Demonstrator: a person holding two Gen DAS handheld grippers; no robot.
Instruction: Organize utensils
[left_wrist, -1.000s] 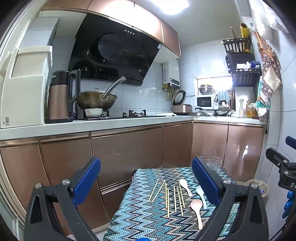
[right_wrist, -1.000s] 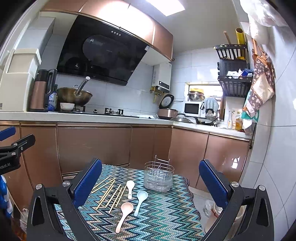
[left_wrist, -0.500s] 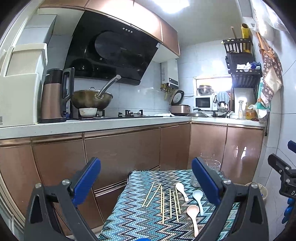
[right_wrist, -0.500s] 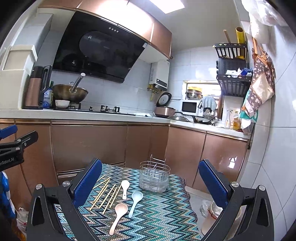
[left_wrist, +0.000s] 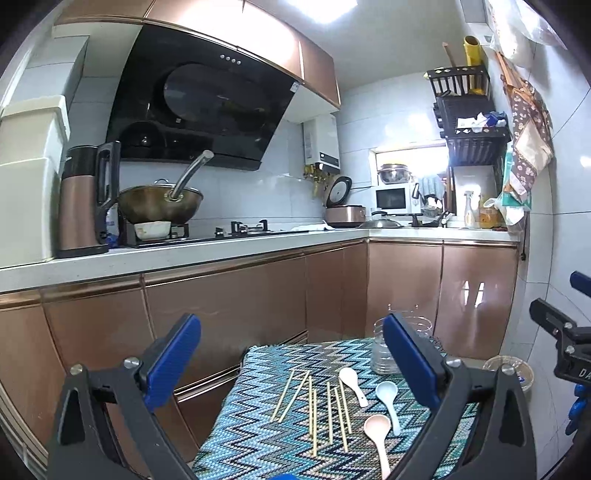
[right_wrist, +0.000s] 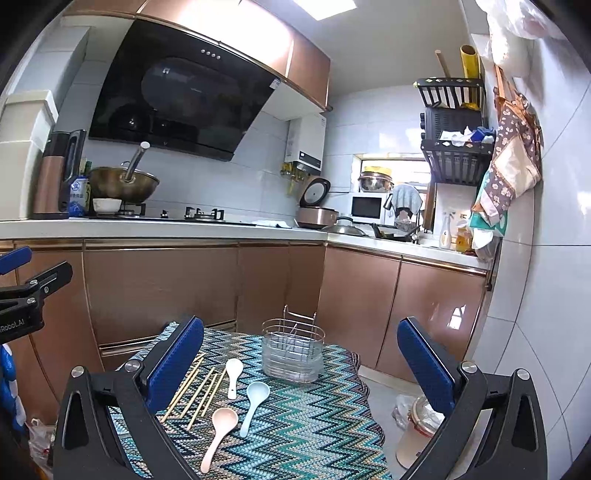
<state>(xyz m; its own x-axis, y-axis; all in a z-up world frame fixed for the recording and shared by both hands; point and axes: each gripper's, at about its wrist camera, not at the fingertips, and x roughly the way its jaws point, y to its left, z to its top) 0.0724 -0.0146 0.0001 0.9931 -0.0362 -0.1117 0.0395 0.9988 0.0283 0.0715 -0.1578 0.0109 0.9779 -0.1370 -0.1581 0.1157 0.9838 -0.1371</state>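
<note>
Our left tool and right tool hover spread wide, empty, above the tabletop. Chopsticks and three spoons lie loose beside the holder, awaiting sorting.

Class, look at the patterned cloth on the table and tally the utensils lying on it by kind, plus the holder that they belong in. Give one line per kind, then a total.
Chopsticks: 6
Spoons: 3, one white, one pale blue, one pink
Utensil holder: 1
Total: 10
</note>
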